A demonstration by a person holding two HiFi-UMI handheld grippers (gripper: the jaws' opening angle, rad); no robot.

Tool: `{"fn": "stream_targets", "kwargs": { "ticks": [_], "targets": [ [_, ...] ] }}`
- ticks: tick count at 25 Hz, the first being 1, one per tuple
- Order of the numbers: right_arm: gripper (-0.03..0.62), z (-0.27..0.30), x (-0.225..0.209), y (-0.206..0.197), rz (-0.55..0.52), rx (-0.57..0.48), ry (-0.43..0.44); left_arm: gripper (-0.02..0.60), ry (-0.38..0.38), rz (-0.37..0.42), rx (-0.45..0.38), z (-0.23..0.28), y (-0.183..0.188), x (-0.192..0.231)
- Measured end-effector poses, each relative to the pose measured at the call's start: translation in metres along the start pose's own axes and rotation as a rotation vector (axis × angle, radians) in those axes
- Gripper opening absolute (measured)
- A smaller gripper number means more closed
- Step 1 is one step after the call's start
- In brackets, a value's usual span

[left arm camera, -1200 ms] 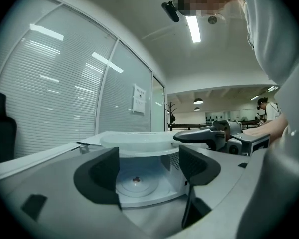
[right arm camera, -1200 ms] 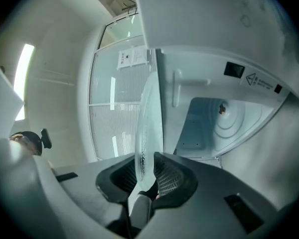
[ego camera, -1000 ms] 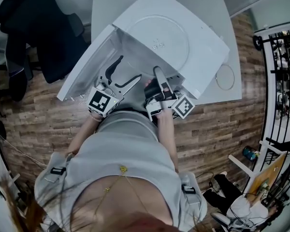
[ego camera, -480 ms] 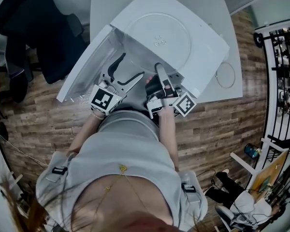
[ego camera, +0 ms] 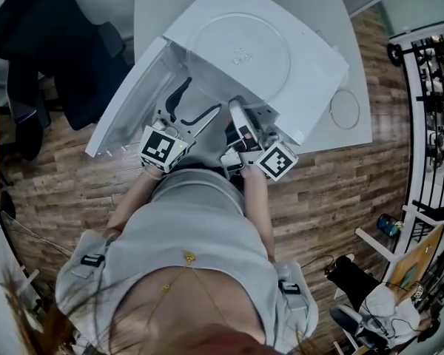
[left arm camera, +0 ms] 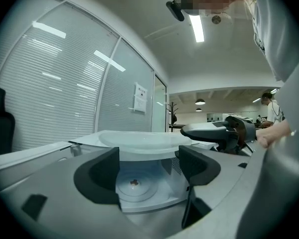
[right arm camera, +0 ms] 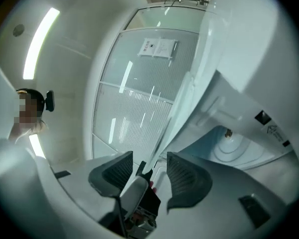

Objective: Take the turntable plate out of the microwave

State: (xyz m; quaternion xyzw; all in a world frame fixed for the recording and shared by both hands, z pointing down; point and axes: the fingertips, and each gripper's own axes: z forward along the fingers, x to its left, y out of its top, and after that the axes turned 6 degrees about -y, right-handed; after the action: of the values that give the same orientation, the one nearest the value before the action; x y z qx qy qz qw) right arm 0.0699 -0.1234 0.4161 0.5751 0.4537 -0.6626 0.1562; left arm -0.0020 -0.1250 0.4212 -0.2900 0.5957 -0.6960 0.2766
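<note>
1. Turntable plate lies on top of the microwave, out of its cavity.
2. Right gripper fingers have just been opening; the plate's rim sits loose between them, apparently released.
3. Left gripper fingers stand wide, empty.

Clear glossy plate, smooth wht microwave, wood-grain floor

Both forearms reach forward, side by side. The left gripper is about level, jaws apart, nothing between them. The right gripper is canted sideways, jaws just been opening and now wide. The plate rim sits in the gap, pads clear of it.
</note>
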Motion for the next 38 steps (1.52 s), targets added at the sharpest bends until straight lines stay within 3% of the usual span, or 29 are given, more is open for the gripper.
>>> {"fn": "stream_targets", "kwargs": {
  "ticks": [5, 15, 23, 38],
  "targets": [
    [0.204, -0.010, -0.004, -0.009, -0.066, 0.030, -0.064, 0.364, 0.014, 0.008, 0.007, 0.008, 0.000, 0.003],
    [0.206, -0.030, 0.004, -0.013, -0.229, 0.102, -0.100, 0.364, 0.037, 0.025, 0.014, 0.026, 0.003, 0.011],
    [0.206, -0.046, 0.003, -0.013, -0.235, 0.122, -0.106, 0.364, 0.055, 0.028, 0.013, 0.040, 0.004, 0.014],
    [0.202, -0.059, 0.016, -0.014, -0.251, 0.169, -0.026, 0.364, 0.115, 0.081, 0.032, 0.060, 0.009, 0.018]
  ]
}}
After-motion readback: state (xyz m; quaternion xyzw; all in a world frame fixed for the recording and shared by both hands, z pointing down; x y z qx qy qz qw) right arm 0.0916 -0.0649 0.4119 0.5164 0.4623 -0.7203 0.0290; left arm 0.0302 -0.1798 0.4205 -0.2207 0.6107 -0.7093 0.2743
